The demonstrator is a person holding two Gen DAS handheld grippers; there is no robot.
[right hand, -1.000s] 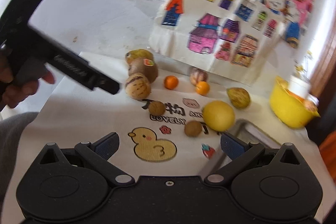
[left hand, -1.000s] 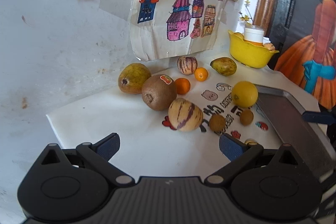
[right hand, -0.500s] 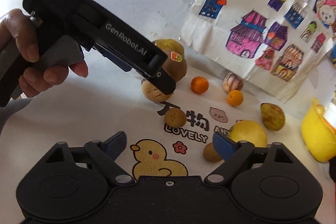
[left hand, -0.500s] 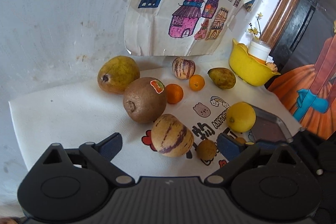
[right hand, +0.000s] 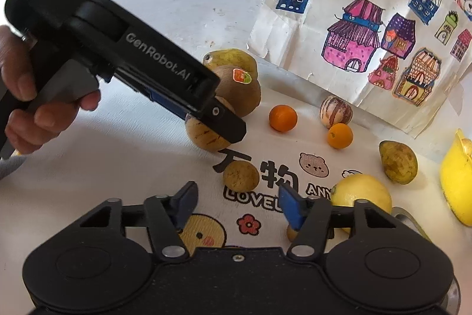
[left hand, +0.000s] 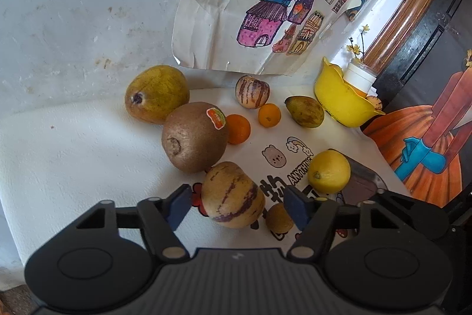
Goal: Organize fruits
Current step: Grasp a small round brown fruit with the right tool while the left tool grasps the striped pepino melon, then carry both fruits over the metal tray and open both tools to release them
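Several fruits lie on a white printed cloth. In the left wrist view a striped tan melon sits between the jaws of my left gripper. The jaws are closing and a gap shows on each side of the melon. Beyond it lie a big brown kiwi, a yellow-green pear and a lemon. In the right wrist view my right gripper is also closing, with nothing between its fingers. A small brown fruit lies just ahead of its tips. The left gripper straddles the melon there.
Two small oranges, a second striped melon and a small green pear lie further back. A yellow bowl stands at the right. A grey tray lies behind the lemon. Drawings hang on the wall.
Both grippers' jaws have narrowed. My left gripper moved in over the striped melon, which now lies between its jaws. My right gripper came closer to the small brown fruit.
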